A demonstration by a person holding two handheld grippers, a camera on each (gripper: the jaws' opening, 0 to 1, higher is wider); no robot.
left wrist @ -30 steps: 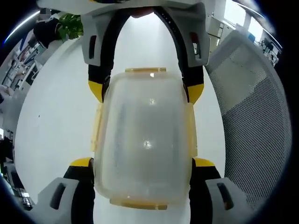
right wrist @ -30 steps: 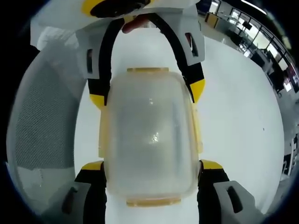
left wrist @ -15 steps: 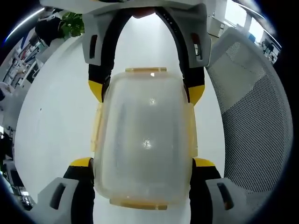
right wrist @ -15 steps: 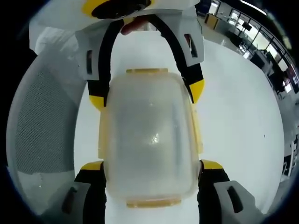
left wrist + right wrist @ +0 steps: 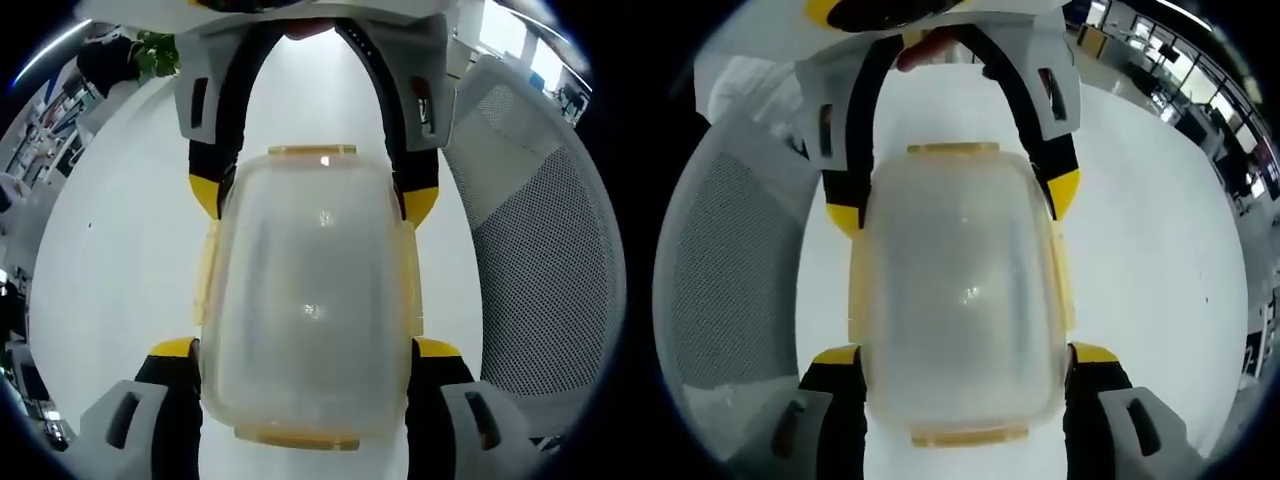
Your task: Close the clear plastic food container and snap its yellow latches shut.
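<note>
My left claw has its two yellow-tipped jaws pressed against the long sides of the clear plastic food container, which sits lid-on between them on the white worktop. My right claw grips the same container from the opposite end, its jaws likewise against the two long sides. In the left gripper view the right claw reaches in from the top, its tips at the far corners of the box; in the right gripper view the left claw does the same. A yellow latch lies at the far short end, another at the near end, and side latches run along the long edges. A grey mesh office chair stands just beside the worktop.
</note>
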